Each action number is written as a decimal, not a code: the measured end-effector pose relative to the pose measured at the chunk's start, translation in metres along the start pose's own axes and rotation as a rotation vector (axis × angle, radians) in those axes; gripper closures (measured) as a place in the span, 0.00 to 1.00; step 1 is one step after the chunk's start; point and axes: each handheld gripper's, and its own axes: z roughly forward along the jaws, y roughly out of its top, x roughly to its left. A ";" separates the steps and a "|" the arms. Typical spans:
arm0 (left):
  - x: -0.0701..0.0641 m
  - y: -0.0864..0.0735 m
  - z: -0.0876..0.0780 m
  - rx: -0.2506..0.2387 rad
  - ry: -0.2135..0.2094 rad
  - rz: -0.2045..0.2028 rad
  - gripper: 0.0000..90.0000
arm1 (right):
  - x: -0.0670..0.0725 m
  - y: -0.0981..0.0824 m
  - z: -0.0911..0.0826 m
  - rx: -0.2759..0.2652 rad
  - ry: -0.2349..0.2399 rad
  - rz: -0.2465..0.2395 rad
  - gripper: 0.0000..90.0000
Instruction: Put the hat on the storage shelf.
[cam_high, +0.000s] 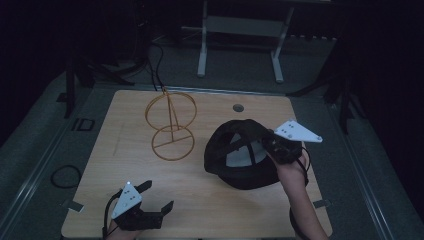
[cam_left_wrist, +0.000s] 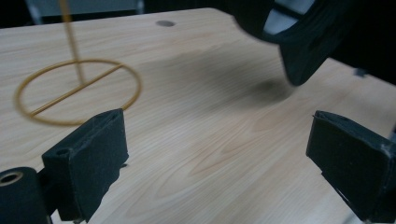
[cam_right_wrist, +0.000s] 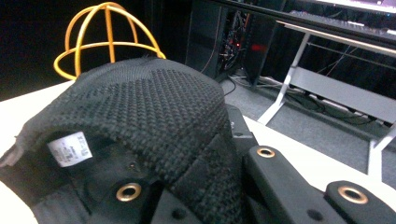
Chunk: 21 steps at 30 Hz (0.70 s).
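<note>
Black cap (cam_high: 242, 155) clamped in right gripper (cam_high: 272, 142), off the table (cam_high: 200, 200).

A black cap (cam_high: 240, 155) of coarse knitted weave, with a white label (cam_right_wrist: 70, 148) and brass eyelets inside, sits beside a yellow-orange wire stand (cam_high: 171, 125) on the pale wood-grain bench (cam_high: 200, 200), near black tools topped with grey plates.
</note>
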 end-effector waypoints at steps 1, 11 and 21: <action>-0.002 0.003 0.002 -0.003 -0.014 0.002 0.06 | 0.003 0.000 -0.001 -0.001 0.004 -0.005 1.00; -0.017 0.036 0.035 -0.017 -0.063 0.090 0.07 | 0.025 0.000 -0.003 -0.025 0.040 -0.042 1.00; -0.021 0.056 0.059 -0.021 -0.089 0.103 0.11 | 0.035 0.001 -0.005 -0.037 0.096 -0.043 1.00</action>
